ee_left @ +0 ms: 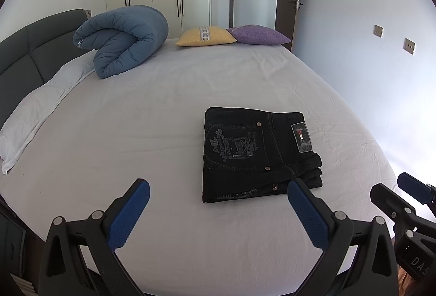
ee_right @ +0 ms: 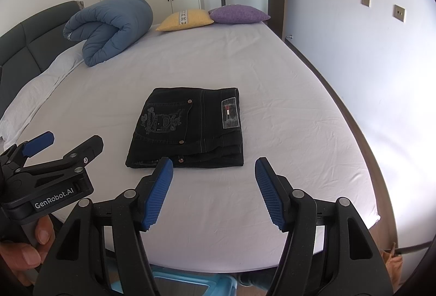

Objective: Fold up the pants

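A wide bed under a pale sheet carries the black pants, folded into a thick, squared stack near its foot edge, with open sheet on every side. The denim looks heavy and fairly stiff, best gripped at the layered front edge. Left gripper and right gripper hover short of the stack, jaws spread wide and empty.

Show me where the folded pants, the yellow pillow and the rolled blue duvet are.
folded pants (ee_right: 190,130): right wrist view, on the top layer beside the back pocket.
yellow pillow (ee_left: 204,36): left wrist view, on its top face.
rolled blue duvet (ee_left: 128,37): left wrist view, on the roll's outer side.
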